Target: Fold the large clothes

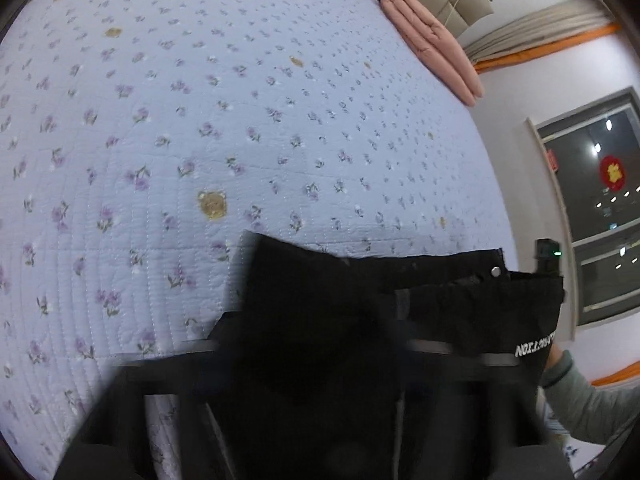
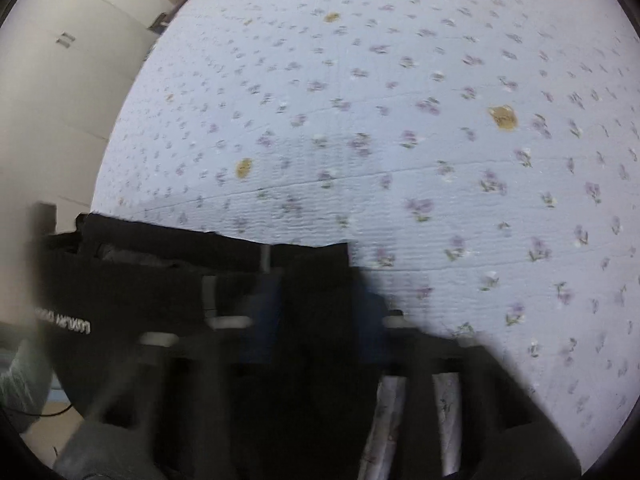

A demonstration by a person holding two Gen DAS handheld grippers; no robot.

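Only in the left view, a silver snap on black trousers, both grippers' grip indiscernible.

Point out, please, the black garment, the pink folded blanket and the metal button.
black garment (image 1: pixel 320 320): left wrist view, middle of the dark cloth.
pink folded blanket (image 1: pixel 432 44): left wrist view, its middle.
metal button (image 1: pixel 496 271): left wrist view, button face.
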